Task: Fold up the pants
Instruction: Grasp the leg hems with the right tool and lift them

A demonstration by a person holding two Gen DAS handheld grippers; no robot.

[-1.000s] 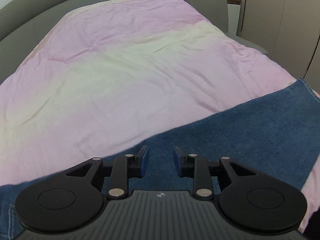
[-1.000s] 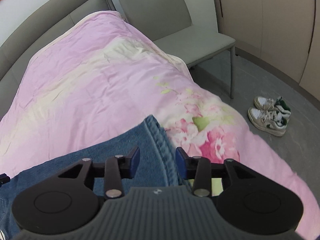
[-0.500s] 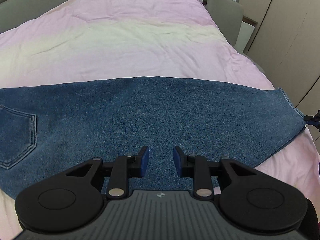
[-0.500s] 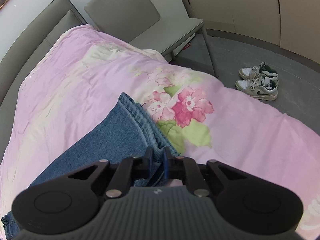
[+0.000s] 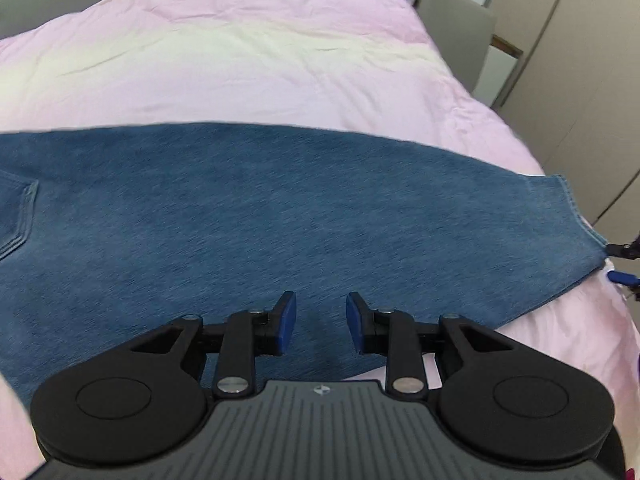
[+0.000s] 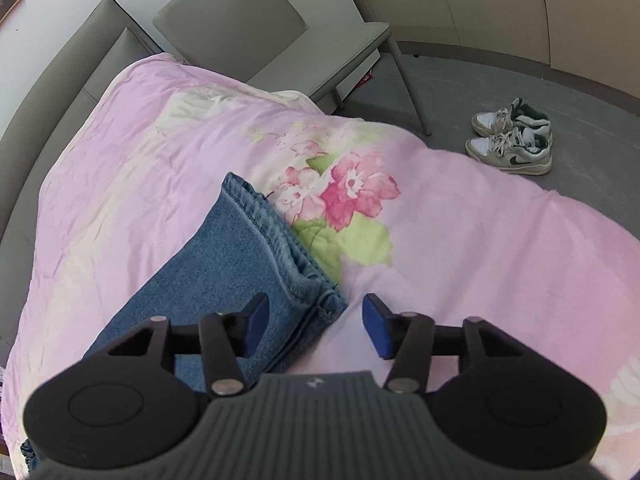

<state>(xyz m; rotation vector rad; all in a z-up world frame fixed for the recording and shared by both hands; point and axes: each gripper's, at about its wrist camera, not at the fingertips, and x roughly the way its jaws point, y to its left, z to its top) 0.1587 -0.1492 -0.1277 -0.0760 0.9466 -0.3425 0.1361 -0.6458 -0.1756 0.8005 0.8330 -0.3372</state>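
Blue jeans lie flat across a pink bed cover, legs stacked, a back pocket at the far left and the hems at the right. My left gripper is open and empty above the middle of the legs, near their front edge. In the right wrist view the hem end of the jeans lies on the flowered part of the cover. My right gripper is open and empty, its jaws standing either side of the hem corner. The right gripper's tips also show in the left wrist view at the hem.
A grey chair stands beside the bed at the back. A pair of white and green sneakers lies on the grey floor to the right. A grey headboard runs along the far left. Beige cupboard doors stand beyond the bed.
My right gripper was shut on the jeans hem half a second ago and has now opened and let it go. My left gripper stayed open and shifted slightly over the jeans.
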